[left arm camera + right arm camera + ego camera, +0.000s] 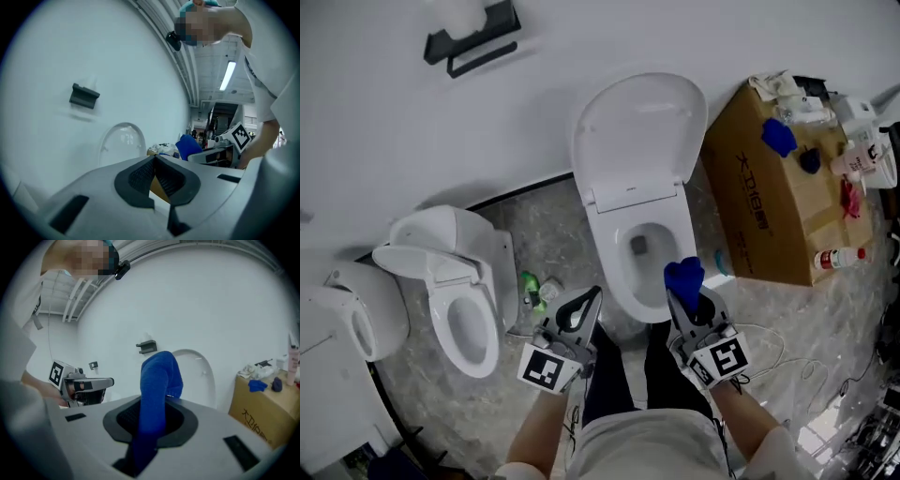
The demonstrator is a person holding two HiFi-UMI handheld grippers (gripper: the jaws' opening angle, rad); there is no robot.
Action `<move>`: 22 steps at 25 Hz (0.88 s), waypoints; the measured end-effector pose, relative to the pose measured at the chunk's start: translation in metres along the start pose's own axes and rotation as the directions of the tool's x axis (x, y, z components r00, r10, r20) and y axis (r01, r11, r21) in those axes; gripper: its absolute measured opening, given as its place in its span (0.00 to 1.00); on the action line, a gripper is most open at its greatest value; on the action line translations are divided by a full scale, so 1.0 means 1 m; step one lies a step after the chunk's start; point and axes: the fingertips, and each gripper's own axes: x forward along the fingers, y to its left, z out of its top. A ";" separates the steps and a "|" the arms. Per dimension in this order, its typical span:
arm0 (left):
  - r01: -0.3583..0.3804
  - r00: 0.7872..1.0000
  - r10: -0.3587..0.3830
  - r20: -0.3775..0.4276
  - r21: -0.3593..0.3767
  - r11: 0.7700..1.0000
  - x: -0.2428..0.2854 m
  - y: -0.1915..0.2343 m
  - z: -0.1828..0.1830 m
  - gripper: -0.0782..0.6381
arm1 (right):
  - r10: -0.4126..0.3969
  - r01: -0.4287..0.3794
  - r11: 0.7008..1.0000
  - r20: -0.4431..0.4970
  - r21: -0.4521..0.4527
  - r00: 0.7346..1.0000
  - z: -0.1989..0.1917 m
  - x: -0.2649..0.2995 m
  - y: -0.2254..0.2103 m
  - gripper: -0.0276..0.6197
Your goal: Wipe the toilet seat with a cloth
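**Jaws shut on both sides, cloth in the right pair**

Jaws of the right gripper are clamped on a blue cloth, which sticks up in a rounded fold above the pads and hangs down between them. The left gripper has its jaws closed tip to tip with nothing caught between them.

From the head view, both grippers are held low in front of the person, just short of the toilet's front edge. The cloth sits over the near right part of the toilet seat; whether it touches cannot be told. The lid stands raised against the white wall. A cardboard box with bottles and rags on top stands just right of the toilet, and a second toilet sits well to the left.
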 end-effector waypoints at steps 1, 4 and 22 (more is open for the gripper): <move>-0.008 1.000 0.007 0.006 0.011 1.000 -0.003 -0.002 0.014 0.12 | -0.002 0.002 1.000 0.015 0.003 1.000 0.013 -0.006 0.003 0.13; -0.024 0.998 0.023 0.051 0.013 1.000 -0.010 -0.010 0.051 0.12 | 0.007 -0.007 1.000 0.046 -0.010 0.999 0.049 -0.019 0.012 0.13; -0.028 0.988 0.019 0.156 0.054 0.998 -0.064 -0.087 0.160 0.12 | 0.004 0.000 0.999 0.120 -0.033 0.993 0.160 -0.107 0.067 0.13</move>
